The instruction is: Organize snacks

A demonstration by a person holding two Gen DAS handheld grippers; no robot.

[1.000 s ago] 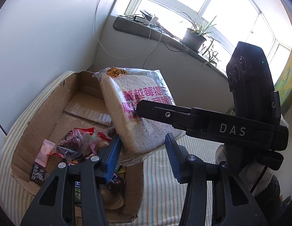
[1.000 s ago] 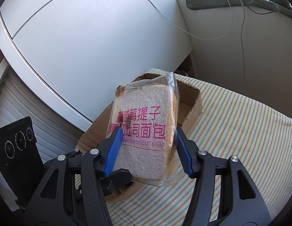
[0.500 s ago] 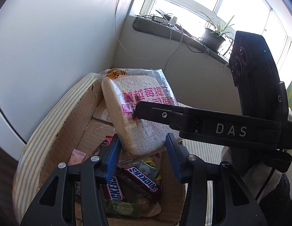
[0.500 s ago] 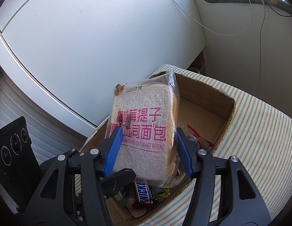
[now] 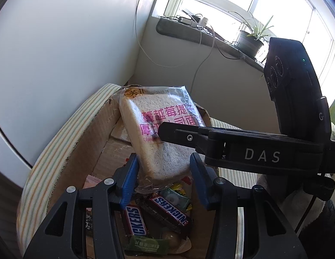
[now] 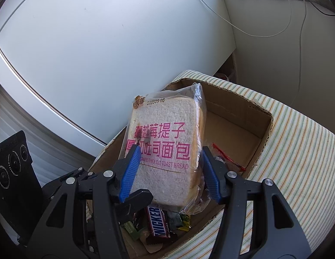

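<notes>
Left wrist view: we record the bread packet (image 5: 161,138) held above the open cardboard box (image 5: 89,142), tilted, its lower edge just over the loose snacks. Both claws grip it. The left claw (image 5: 164,176) has its blue pads (image 5: 129,180) set against the packet's lower sides, closed onto it. The right claw (image 6: 168,172) likewise presses its pads (image 6: 130,172) on the packet's two edges, part-way closed around its width.

Edges and room: the box's far half shows bare cardboard floor, and its walls stand clear of the packet on all sides. The box sits on a striped cloth surface (image 6: 297,151) close against a white wall (image 5: 70,43); whether that surface is a bench we cannot tell.

Against the frame one second earlier, the packet now stands over the box interior rather than before its near wall, and Snickers bars (image 5: 170,212) have come into view beneath it.

Only the left view shows the window sill (image 5: 189,30), a potted plant (image 5: 249,43) and the right claw's body (image 5: 253,151) crossing the packet's face. Only the right view shows the full printed label, a red-trimmed wrapper (image 6: 227,155) on the box floor and the box's far corner.
</notes>
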